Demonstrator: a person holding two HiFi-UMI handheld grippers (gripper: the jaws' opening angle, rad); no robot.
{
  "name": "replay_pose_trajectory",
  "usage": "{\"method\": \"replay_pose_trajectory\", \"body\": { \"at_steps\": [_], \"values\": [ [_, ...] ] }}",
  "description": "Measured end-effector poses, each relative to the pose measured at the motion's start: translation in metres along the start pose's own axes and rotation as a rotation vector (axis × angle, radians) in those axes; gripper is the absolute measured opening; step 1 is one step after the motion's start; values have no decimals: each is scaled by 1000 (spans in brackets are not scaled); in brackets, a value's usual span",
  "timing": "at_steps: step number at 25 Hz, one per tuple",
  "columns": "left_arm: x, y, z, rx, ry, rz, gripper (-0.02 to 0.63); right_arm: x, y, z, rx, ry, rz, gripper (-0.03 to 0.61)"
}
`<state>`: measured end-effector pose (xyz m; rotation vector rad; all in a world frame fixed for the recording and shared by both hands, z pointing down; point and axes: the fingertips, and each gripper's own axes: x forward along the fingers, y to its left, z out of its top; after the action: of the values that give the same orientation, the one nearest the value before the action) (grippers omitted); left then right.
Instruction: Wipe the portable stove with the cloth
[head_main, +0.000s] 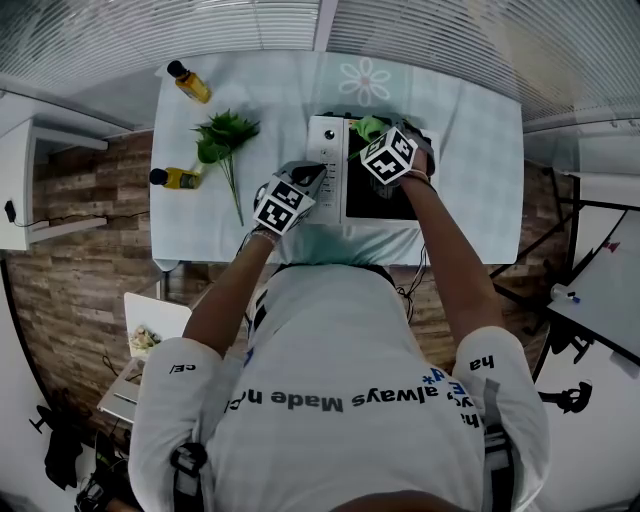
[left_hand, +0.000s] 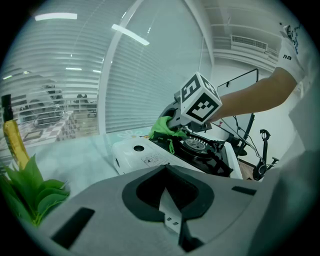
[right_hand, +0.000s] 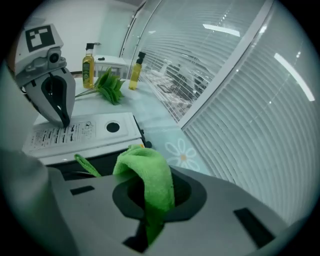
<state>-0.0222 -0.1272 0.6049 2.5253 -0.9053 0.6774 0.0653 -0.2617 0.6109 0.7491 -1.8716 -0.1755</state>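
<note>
Green cloth is pinched in the right gripper over the stove; the empty left gripper is closed.

White portable stove, black burner top; green cloth bunched in right gripper, on stove's far edge.

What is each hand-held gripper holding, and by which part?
Right hand-held gripper: the green cloth, pinched at a bunched fold. Left hand-held gripper: nothing, jaws together.
</note>
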Motion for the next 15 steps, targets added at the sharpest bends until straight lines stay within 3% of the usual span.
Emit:
{"method": "replay_pose_trajectory", "body": {
  "at_steps": [7, 15],
  "values": [
    [0, 1, -1, 1, 2, 0, 12, 1, 3, 7, 24, -42, 41, 23],
    [0, 1, 0, 8, 4, -2, 12, -52, -20, 30, 44, -159, -73, 23]
  ]
}}
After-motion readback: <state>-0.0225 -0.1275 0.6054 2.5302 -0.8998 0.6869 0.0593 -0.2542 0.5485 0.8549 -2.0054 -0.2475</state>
